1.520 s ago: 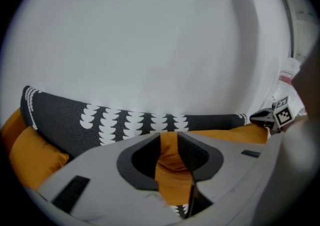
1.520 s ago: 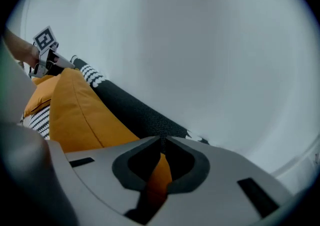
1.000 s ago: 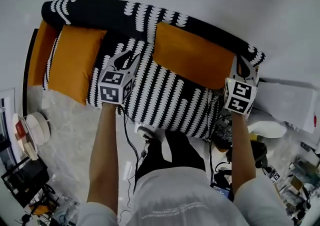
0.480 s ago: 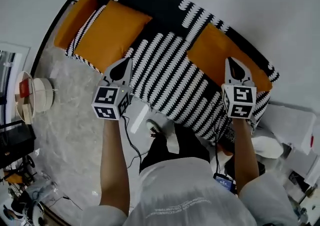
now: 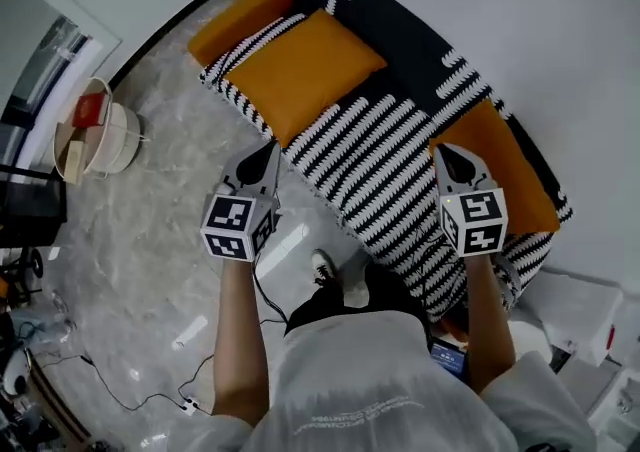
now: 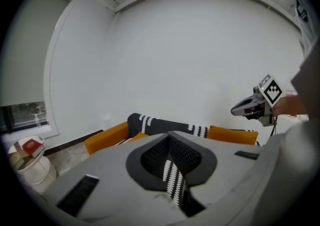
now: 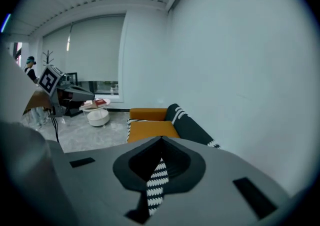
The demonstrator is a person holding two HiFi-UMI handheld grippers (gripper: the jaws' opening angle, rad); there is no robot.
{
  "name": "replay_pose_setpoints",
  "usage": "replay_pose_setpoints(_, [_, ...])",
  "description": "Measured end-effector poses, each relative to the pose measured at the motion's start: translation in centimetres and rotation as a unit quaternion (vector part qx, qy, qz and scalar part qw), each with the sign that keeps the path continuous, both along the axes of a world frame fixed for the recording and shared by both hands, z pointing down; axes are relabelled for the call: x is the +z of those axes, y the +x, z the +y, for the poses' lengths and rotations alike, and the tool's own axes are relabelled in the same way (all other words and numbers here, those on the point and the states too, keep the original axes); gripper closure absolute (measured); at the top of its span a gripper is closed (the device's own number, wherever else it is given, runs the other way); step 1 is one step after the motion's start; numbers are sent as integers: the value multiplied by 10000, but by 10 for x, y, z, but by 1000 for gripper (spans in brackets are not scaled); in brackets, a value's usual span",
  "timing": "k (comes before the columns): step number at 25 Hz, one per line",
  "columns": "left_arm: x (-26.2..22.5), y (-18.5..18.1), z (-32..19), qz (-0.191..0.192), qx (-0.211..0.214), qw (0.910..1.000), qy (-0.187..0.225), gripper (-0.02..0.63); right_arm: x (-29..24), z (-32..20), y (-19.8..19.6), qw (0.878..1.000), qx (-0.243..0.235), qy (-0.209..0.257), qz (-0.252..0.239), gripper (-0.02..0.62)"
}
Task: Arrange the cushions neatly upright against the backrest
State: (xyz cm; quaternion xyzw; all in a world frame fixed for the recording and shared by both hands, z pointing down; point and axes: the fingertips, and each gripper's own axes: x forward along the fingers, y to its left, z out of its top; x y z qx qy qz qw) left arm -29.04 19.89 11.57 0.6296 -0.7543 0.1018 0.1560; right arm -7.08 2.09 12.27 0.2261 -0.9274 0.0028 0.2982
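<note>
A black sofa with white pattern [image 5: 400, 155] runs diagonally along the wall. One orange cushion [image 5: 308, 68] lies flat on the seat at its far left end, beside the orange armrest [image 5: 243, 18]. A second orange cushion [image 5: 508, 172] leans against the backrest [image 5: 420, 35] at the right end. My left gripper [image 5: 272, 148] hovers over the floor in front of the sofa; its jaws have just been closing and are shut, with nothing between them. My right gripper [image 5: 443, 152] is shut and empty above the seat, just left of the right cushion.
A round white side table [image 5: 100, 135] with a red book stands on the marble floor at the left. Cables [image 5: 150, 385] trail across the floor near the person's shoe [image 5: 324, 266]. A white wall [image 5: 560, 30] runs behind the sofa, and white boxes [image 5: 590, 315] sit at the right.
Both grippers have pulled back from the sofa and risen. The left jaws, spread a second ago, have closed. The view has swung, so the sofa now lies farther up and right.
</note>
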Motion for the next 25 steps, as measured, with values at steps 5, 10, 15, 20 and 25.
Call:
replay_pose_setpoints(5, [-1, -23, 69, 69, -222, 9997, -99, 583, -12, 53, -46, 9990, -417, -145, 10, 594])
replay_pose_setpoints(10, [6, -39, 117, 181, -538, 9983, -138, 581, -24, 82, -78, 9970, -769, -17, 108, 594])
replay_pose_setpoints(15, [17, -59, 128, 317, -937, 9950, -146, 586, -25, 79, -96, 9955, -918, -16, 253, 594])
replay_pose_setpoints(20, [38, -75, 119, 420, -1048, 9932, -275, 583, -3, 62, -109, 9939, -997, -135, 445, 594])
replay_pose_setpoints(25, [54, -99, 92, 431, -1053, 9920, -548, 583, 25, 25, -134, 9922, -1007, -262, 694, 594])
